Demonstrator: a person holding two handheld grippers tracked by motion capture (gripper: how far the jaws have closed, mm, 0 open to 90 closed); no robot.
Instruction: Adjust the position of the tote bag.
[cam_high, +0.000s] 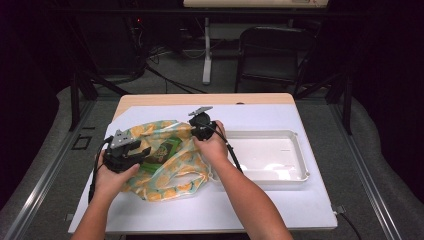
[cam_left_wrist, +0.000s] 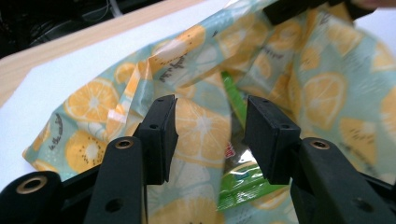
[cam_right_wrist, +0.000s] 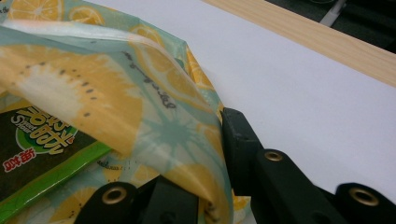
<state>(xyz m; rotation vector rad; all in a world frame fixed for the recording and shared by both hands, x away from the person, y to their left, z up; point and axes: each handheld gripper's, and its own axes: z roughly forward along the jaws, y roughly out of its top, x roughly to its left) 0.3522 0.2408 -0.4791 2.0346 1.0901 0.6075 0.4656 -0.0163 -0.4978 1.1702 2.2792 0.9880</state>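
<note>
A person sits at a table (cam_high: 310, 210) covered with a white sheet, holding a black two-jaw gripper in each hand. In the high view, a plastic bag printed with orange and lemon slices (cam_high: 172, 172) lies left of centre in the frame. A white rectangular tray (cam_high: 300, 152) sits just right of it, at centre right.

The left gripper (cam_high: 145, 150) is at the bag's left side, middle left of the frame. In the left gripper view (cam_left_wrist: 210, 135) its jaws stand wide apart, gripping nothing, with the printed bag (cam_left_wrist: 201, 126) bunched just beyond them. A green snack packet (cam_left_wrist: 243, 184) shows inside the bag, low in the frame between the jaws.

The right gripper (cam_high: 196, 134) is at the bag's upper edge, just above the frame's centre. In the right gripper view (cam_right_wrist: 205, 196) its jaws are closed on a fold of the bag's film (cam_right_wrist: 154, 116), which rises between them at bottom centre. At the left edge of that view, the packet (cam_right_wrist: 42, 144) shows a dark face with a green border and printed lettering, lying within the bag. White sheet fills the upper right, with a strip of wooden table edge (cam_right_wrist: 327, 37) beyond it.
</note>
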